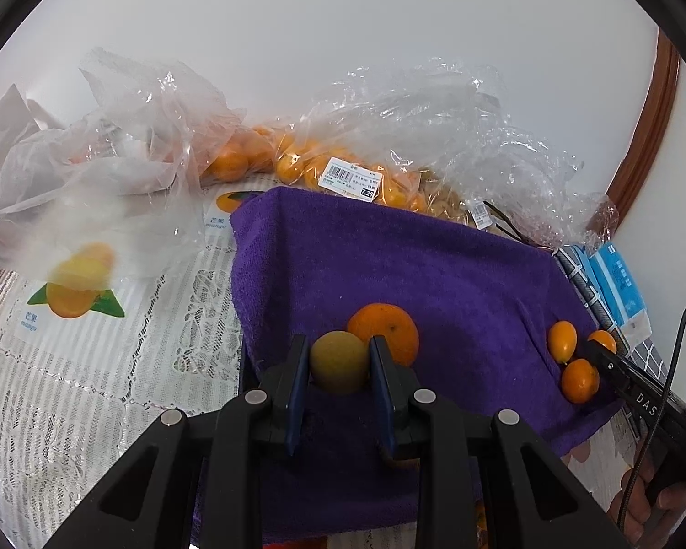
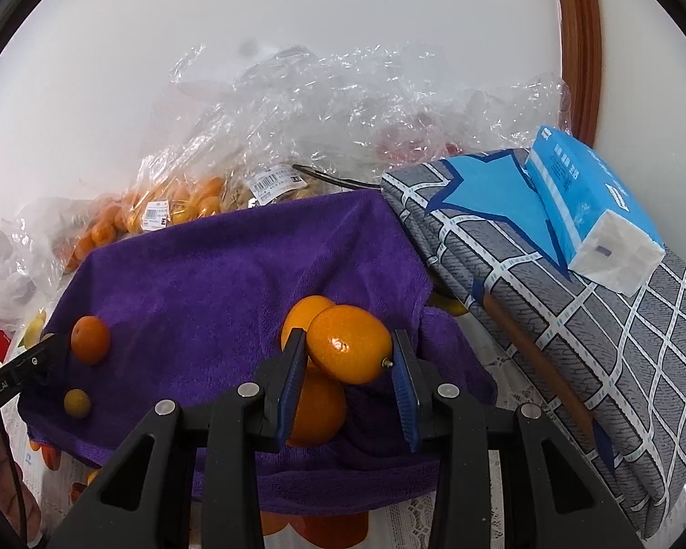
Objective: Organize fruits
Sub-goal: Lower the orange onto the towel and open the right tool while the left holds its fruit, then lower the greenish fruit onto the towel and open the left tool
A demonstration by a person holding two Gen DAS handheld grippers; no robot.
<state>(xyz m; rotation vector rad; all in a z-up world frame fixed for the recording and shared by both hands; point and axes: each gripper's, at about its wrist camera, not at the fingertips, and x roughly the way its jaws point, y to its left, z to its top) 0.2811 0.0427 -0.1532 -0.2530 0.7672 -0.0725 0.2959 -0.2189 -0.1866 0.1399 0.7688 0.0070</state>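
Between the blue pads of my left gripper sits a small round yellow-green fruit, dull-skinned and matte, clamped on both sides just above the purple terry towel. Right behind it, touching or nearly so, rests a larger round orange tangerine with a faint dimple on its skin.

My right gripper is clamped on a glossy oval orange kumquat, lying crosswise between the pads, a tiny stem nub at its right end. Two more orange kumquats lie close by on the towel: one behind the held fruit and one below it.

At the back, against the white wall, a crumpled clear plastic bag with a white price label holds many small orange fruits. Beside it a second clear bag holds pale tan fruit that I cannot identify. To the far left, a loose cloudy plastic bag lies on the lace tablecloth; what it holds I cannot tell.

On the right a folded grey grid-patterned cloth with a blue star carries a blue tissue pack.
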